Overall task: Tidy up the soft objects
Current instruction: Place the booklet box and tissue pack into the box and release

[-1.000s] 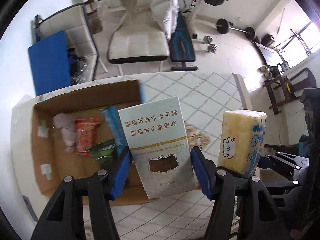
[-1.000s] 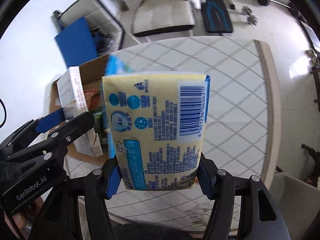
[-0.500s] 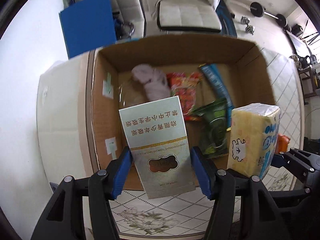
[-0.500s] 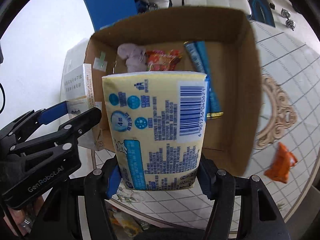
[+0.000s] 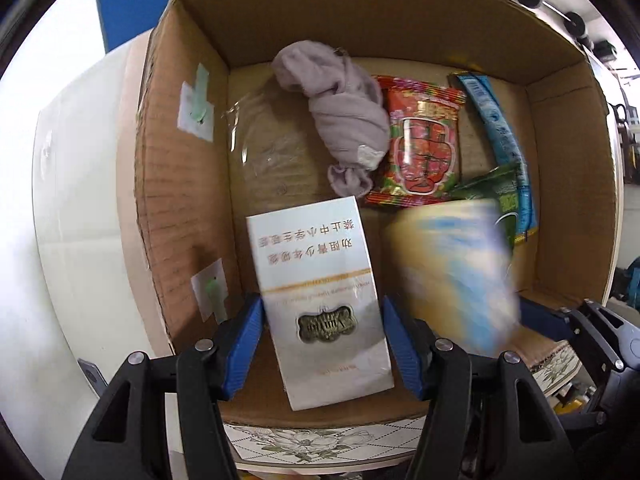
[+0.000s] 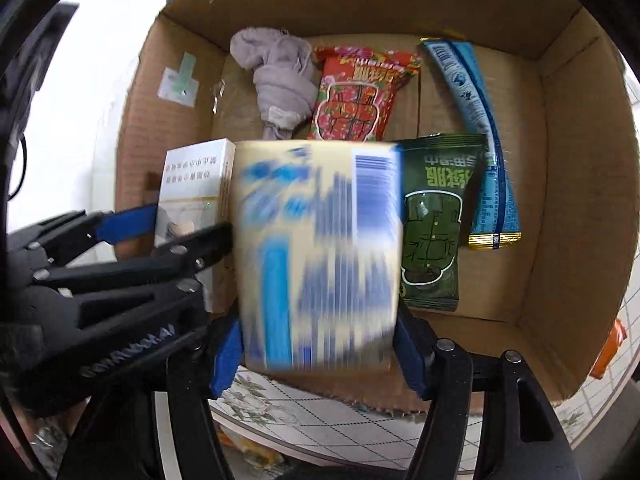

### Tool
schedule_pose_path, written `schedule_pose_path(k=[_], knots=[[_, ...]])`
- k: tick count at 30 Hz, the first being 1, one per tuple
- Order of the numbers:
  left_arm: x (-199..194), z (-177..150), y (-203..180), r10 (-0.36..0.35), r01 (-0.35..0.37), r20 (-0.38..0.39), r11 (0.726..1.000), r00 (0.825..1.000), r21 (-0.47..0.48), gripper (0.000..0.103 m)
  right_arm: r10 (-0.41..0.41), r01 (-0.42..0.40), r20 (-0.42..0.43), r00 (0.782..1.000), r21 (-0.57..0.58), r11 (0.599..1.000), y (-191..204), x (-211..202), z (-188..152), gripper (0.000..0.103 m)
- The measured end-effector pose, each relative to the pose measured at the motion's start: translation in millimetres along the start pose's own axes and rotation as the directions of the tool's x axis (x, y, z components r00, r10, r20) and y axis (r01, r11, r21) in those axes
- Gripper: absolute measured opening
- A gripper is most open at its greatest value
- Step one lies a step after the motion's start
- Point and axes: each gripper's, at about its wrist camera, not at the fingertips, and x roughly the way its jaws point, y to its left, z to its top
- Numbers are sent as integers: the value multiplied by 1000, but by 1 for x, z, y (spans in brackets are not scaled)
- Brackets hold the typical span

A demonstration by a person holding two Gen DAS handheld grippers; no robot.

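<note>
Both grippers hang over the open brown cardboard box, which sits on a white tiled tabletop with a flower pattern. The left gripper has its blue-padded fingers pressed against the sides of a tall white carton with gold trim and printed characters, holding it upright near the box's left wall. Just beside it, the right gripper clamps a soft yellow tissue pack with blue print and a barcode; the pack is motion-blurred in both views, so its print cannot be read.

On the box floor lie a crumpled mauve cloth at the far left, a red foil snack packet touching it, a long blue wrapper with a gold end towards the right wall, and a dark green snack packet between the tissue pack and the blue wrapper. An orange packet rests on the table outside the box, at its right.
</note>
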Motion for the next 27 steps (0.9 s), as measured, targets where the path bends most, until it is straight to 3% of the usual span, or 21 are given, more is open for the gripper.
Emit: schedule_pose_path(k=[1,2,10,11,13,19,27], knots=[[2,1,3,-8,8,-2,1000,1000,-6,58,-8,8,6,1000,-7,1000,1,1,-1,87],[3,1,4,-9,9,-3,1000,1000,-11,58,-20,20,13,1000,-5,1000,1,1,-2,89],[-18,-12,15,-30,34,61,998,998,-62,70,-63,62,34,997,17,998,-10,-11,-2,90],[-22,-16,15,-30,35,75,997,997,-67,81,-76,75,40,996,24,997,-13,-14,-2,91],[-31,-25,16,-15,24,107,996,994,-83,93,-91,89,58,994,37,995,-20,-21,-5,96],[-56,-51,2,-5,23,204,996,979,-82,94,-184,181,119,976,31,983,-31,-46,-20,97],[-99,-81,-19,41,-8,347,995,937,-97,94,-189,179,210,959,64,982,-39,-82,-58,97]])
